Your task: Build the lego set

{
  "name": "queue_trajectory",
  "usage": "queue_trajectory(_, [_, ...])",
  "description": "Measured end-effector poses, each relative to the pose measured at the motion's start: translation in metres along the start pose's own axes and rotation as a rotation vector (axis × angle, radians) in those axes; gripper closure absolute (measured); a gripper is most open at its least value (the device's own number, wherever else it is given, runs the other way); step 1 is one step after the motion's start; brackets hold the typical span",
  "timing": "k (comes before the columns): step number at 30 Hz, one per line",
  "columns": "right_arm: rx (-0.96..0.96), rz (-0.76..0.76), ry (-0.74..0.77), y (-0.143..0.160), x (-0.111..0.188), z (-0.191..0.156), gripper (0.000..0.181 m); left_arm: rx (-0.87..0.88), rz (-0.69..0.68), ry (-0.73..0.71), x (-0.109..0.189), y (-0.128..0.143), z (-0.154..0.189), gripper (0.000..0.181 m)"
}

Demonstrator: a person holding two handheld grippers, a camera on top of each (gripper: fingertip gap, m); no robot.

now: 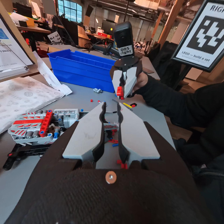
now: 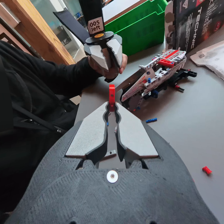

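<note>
The part-built grey, red and black lego model (image 1: 42, 124) lies on the grey table, left of my left gripper (image 1: 111, 104); it also shows in the right wrist view (image 2: 157, 77). My left gripper is open and empty, held above the table. In the right wrist view the left gripper (image 2: 113, 68) hangs in the air with its jaws apart. My right gripper (image 2: 112, 104) is shut on a small red lego piece (image 2: 111, 95) that sticks out past the fingertips. In the left wrist view the right gripper (image 1: 121, 93) holds that red piece (image 1: 120, 92) just beyond my left fingertips.
A blue bin (image 1: 82, 69) stands behind the loose pieces; a green bin (image 2: 137, 27) and the lego box (image 2: 196, 21) stand behind the model. Paper bags (image 1: 24, 94) lie at left. A yellow axle (image 1: 127, 105), blue pin (image 2: 151, 120) and red piece (image 2: 207, 170) lie loose. Across from one pair of fingers to the other is roughly 7 cm.
</note>
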State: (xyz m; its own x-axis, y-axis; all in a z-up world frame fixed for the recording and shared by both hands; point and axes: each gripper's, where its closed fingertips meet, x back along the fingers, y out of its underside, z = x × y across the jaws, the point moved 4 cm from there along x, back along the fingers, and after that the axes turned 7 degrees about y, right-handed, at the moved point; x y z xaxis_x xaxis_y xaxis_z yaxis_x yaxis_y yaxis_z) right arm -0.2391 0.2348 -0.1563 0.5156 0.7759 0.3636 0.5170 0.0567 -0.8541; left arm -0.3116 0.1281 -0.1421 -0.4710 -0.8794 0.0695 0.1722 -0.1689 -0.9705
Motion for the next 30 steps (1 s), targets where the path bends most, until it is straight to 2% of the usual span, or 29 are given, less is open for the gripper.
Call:
queue_trajectory(5, [0.136,-0.189,0.313,0.022,0.008,0.033,0.177,-0.101,-0.041,-0.123,0.007,0.0,-0.01,0.164])
queue_trajectory(6, [0.16,-0.236,0.368,0.028,0.008,0.04,0.172,-0.1,-0.046,-0.139,0.009,0.001,-0.014,0.164])
queue_trajectory(10, [0.188,-0.437,0.466,0.055,0.001,0.057,0.159,-0.102,-0.067,-0.201,0.012,0.004,-0.022,0.165])
queue_trajectory(11, [0.21,-0.468,0.477,0.058,-0.001,0.057,0.162,-0.107,-0.075,-0.212,0.012,0.005,-0.023,0.165])
queue_trajectory(13, [0.236,-0.44,0.486,0.054,-0.001,0.056,0.176,-0.109,-0.097,-0.216,0.012,0.008,-0.024,0.166])
queue_trajectory(14, [0.227,-0.419,0.48,0.051,0.001,0.056,0.177,-0.107,-0.106,-0.223,0.012,0.009,-0.026,0.166])
queue_trajectory(18, [0.188,-0.364,0.464,0.046,0.009,0.058,0.16,-0.107,-0.111,-0.247,0.013,0.01,-0.029,0.167])
queue_trajectory(22, [0.176,-0.237,0.464,0.029,0.014,0.056,0.159,-0.11,-0.106,-0.282,0.018,0.009,-0.034,0.168])
queue_trajectory(26, [0.226,-0.191,0.451,0.022,0.007,0.049,0.157,-0.095,-0.107,-0.318,0.022,0.01,-0.041,0.169])
queue_trajectory(30, [0.282,-0.067,0.357,0.008,-0.007,0.029,0.155,-0.079,-0.108,-0.384,0.027,0.011,-0.051,0.168])
